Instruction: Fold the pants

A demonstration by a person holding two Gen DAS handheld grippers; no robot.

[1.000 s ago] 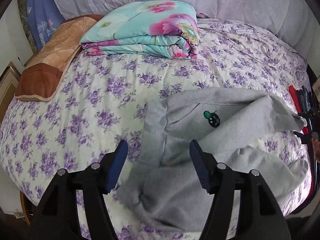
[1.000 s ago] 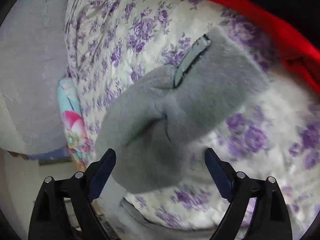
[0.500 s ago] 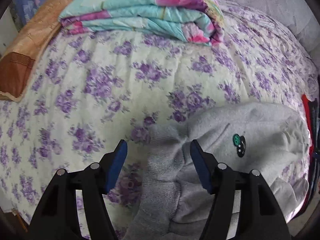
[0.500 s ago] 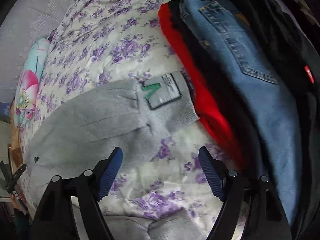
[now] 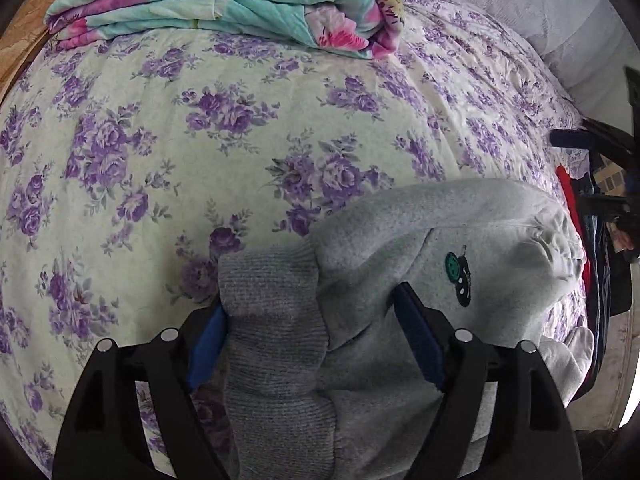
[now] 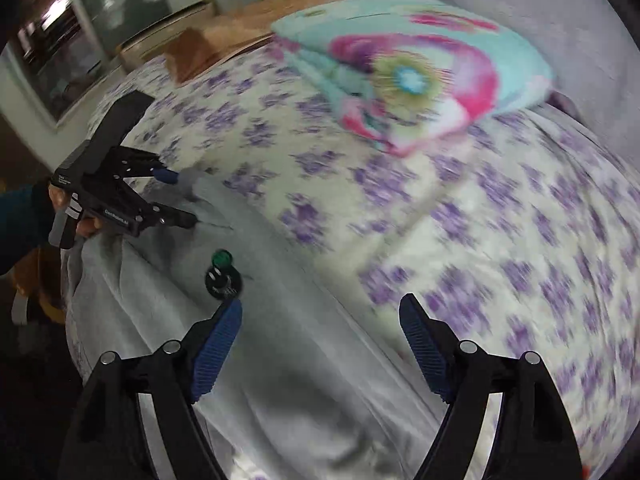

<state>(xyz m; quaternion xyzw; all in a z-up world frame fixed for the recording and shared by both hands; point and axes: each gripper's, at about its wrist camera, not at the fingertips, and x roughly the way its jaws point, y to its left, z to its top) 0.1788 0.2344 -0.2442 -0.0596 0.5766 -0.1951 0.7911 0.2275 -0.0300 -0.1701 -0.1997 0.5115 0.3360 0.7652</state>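
Grey sweatpants [image 5: 460,232] with a small green and black patch [image 5: 458,274] lie crumpled on the purple-flowered bedspread [image 5: 200,152]. My left gripper [image 5: 308,340] is open, its jaws on either side of the ribbed cuff [image 5: 272,320], which lies between them. In the right wrist view, which is blurred, my right gripper [image 6: 320,344] is open and empty, hovering over the pants [image 6: 168,300] near the patch [image 6: 222,274]. The left gripper also shows there [image 6: 176,196], at the pants' far left end.
A folded teal and pink quilt [image 5: 224,4] lies at the back of the bed. A tan blanket [image 6: 224,32] lies at the far left. A pile of red, black and denim clothes [image 5: 592,240] sits at the bed's right edge.
My left gripper has moved forward and down so the grey cuff now lies between its open jaws. My right gripper has swung away from the clothes pile to face across the bed.
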